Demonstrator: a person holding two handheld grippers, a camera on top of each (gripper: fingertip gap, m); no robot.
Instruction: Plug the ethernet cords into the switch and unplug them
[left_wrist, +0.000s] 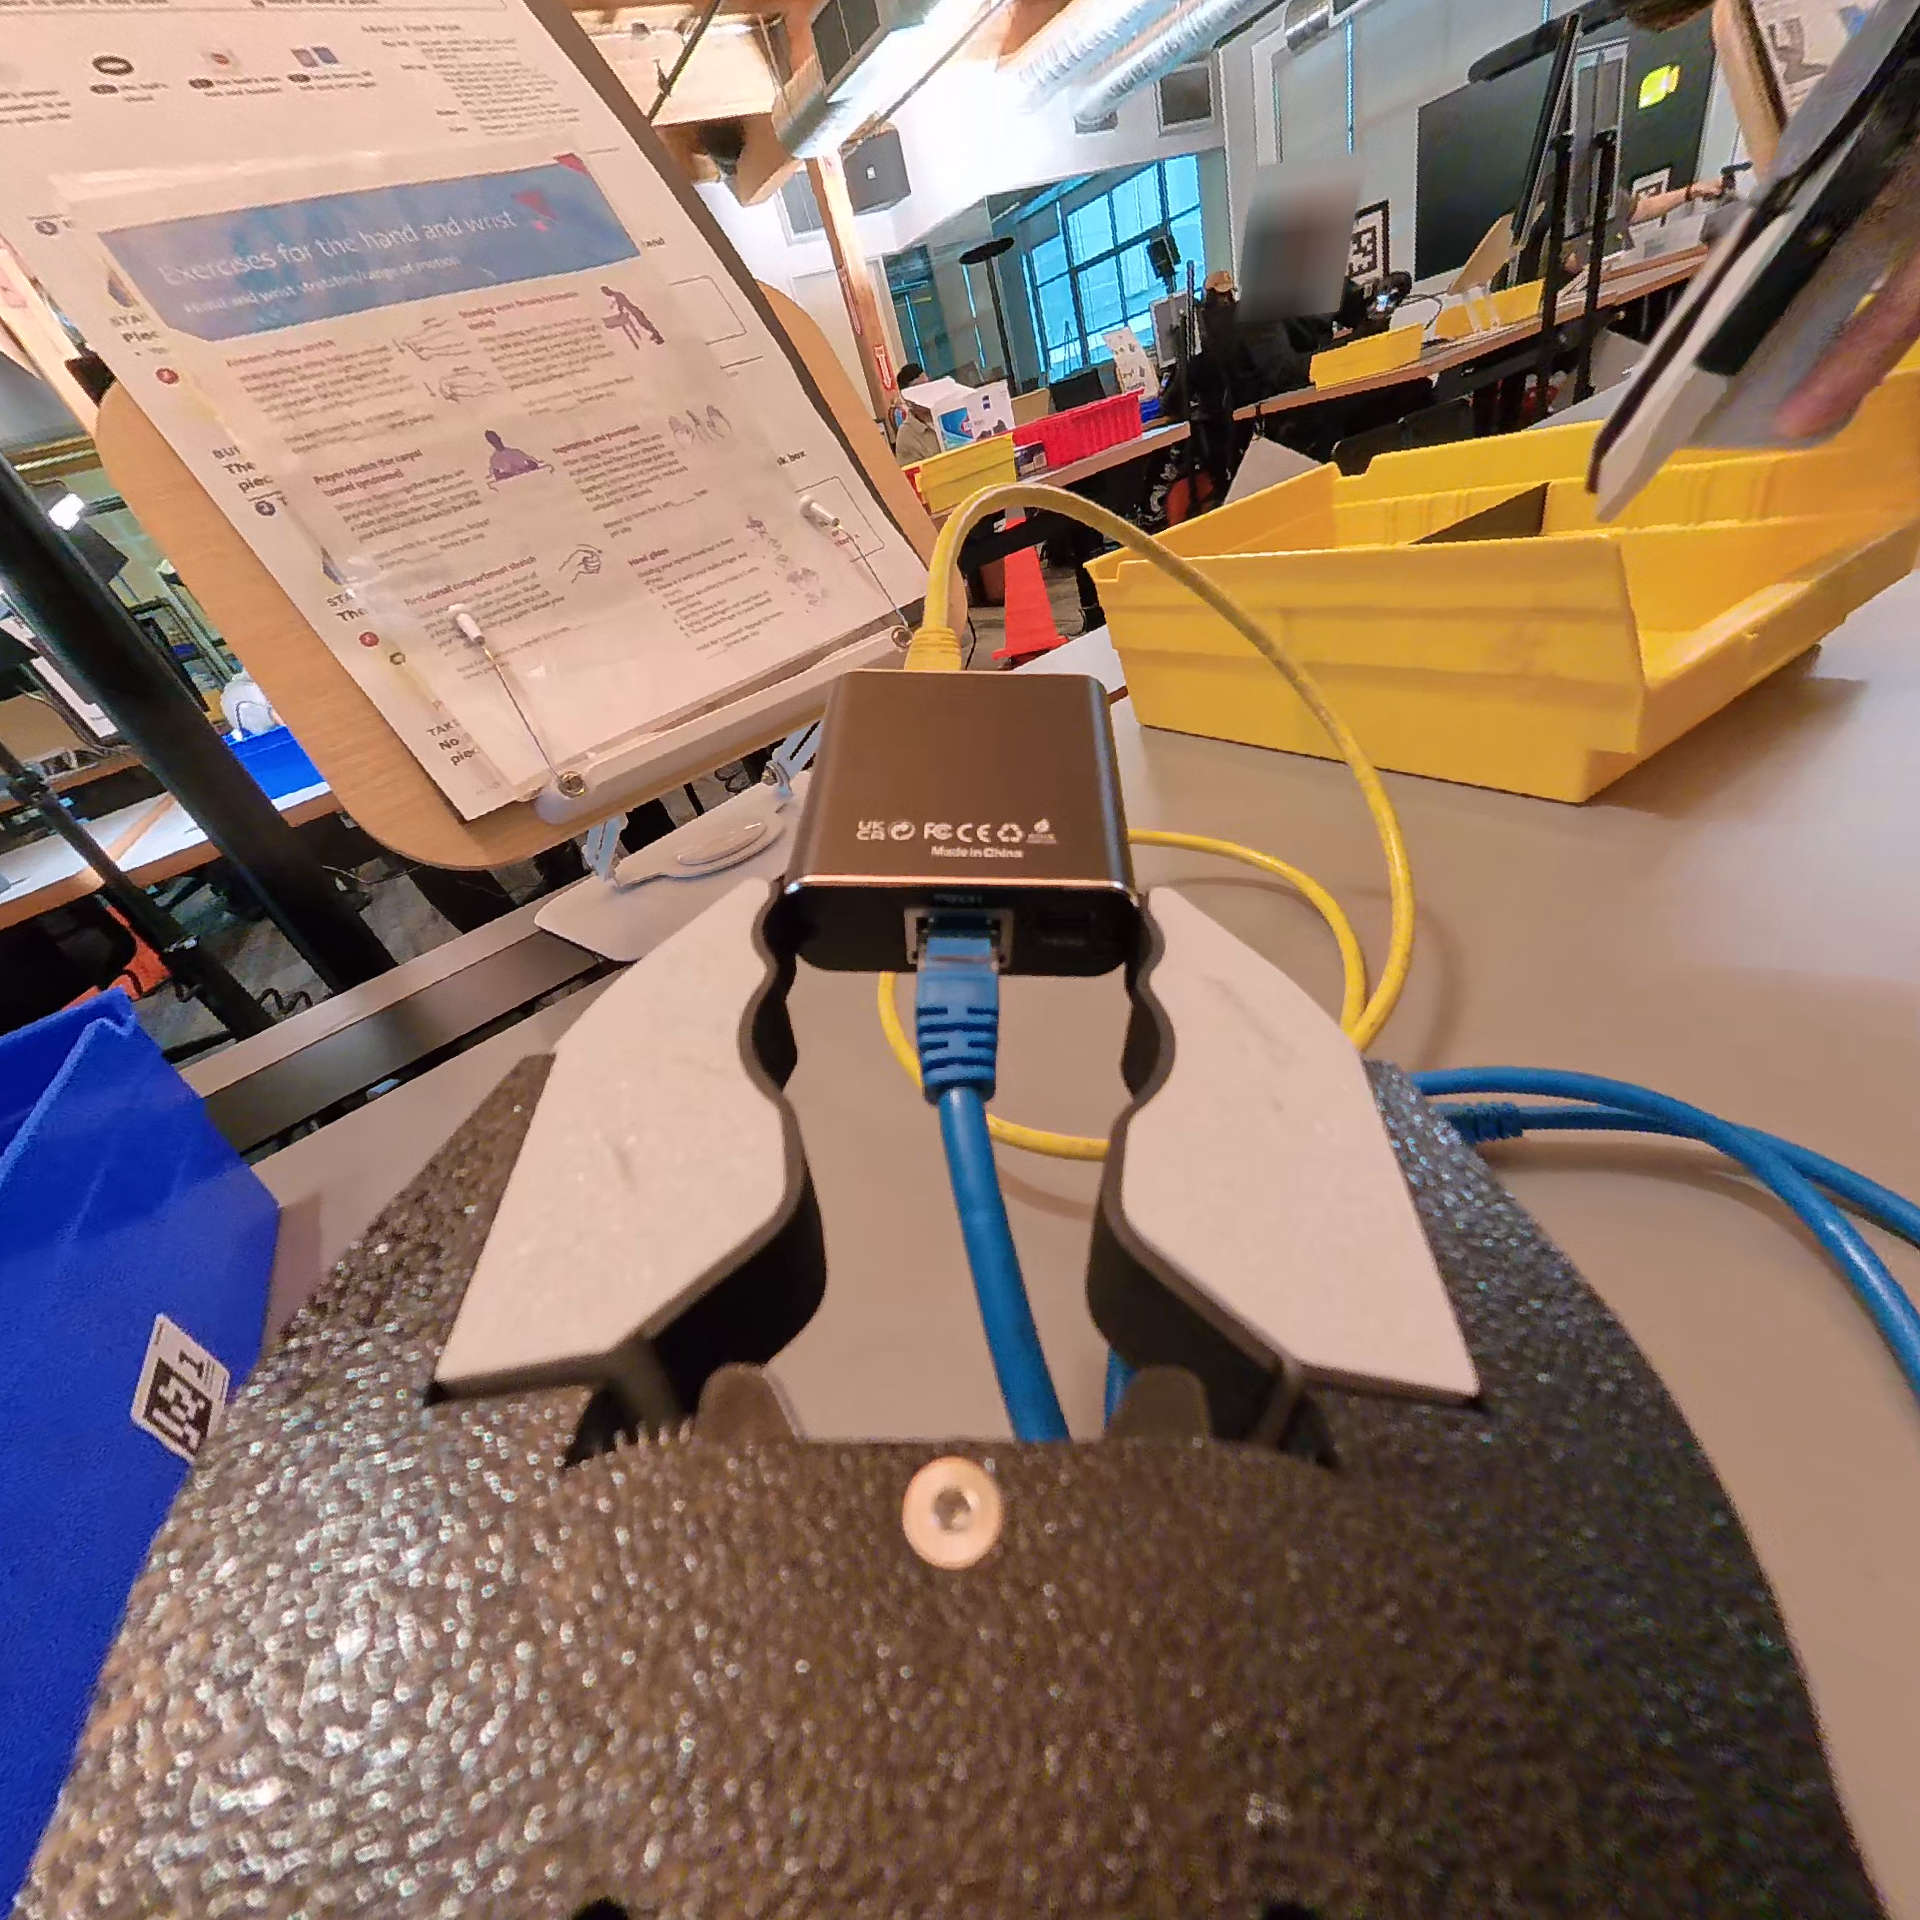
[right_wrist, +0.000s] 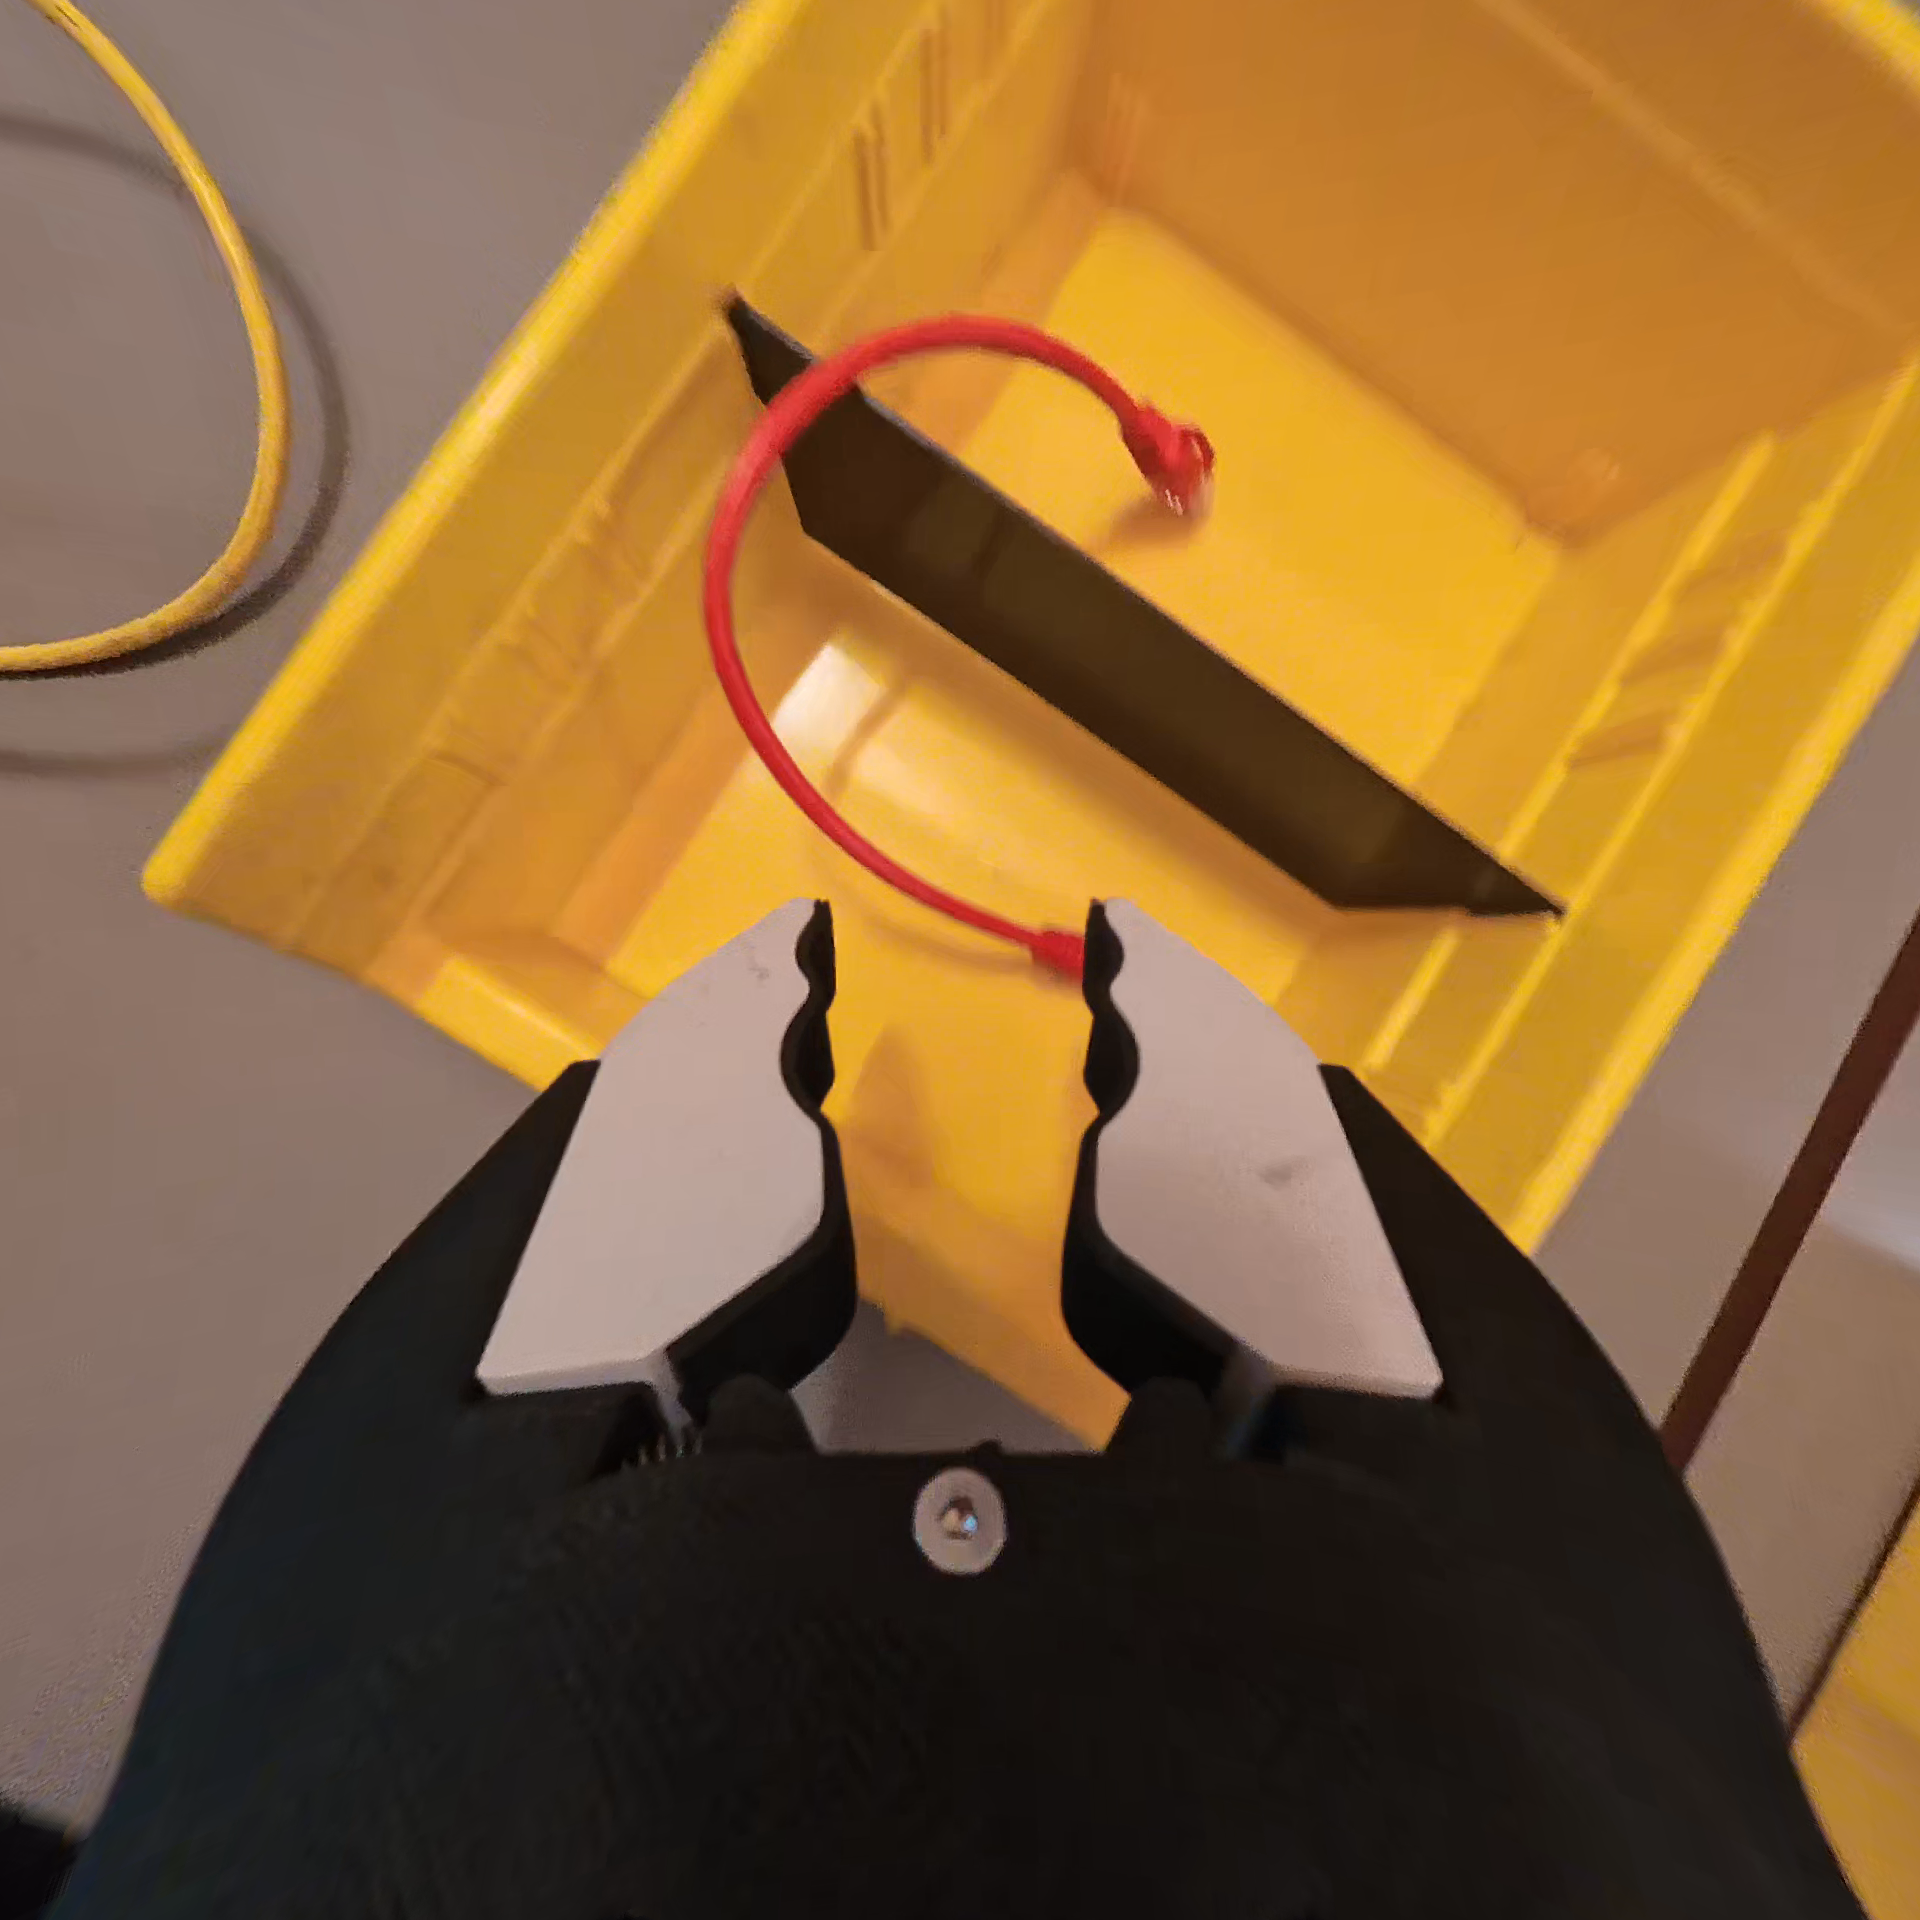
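Note:
A small black switch sits on the grey table. A blue ethernet cord is plugged into its near port. A yellow cord is plugged into its far side and loops over to the right. My left gripper is shut on the switch, one finger on each side of its near end. My right gripper is open and empty, hovering over a yellow bin. A short red cord lies in the bin, draped over a black divider. The right gripper also shows in the left wrist view, up high.
The yellow bin stands right of the switch. A document stand with printed sheets is behind it on the left. A blue bin is at the near left. More blue cord lies at the right. Part of the yellow cord lies left of the bin.

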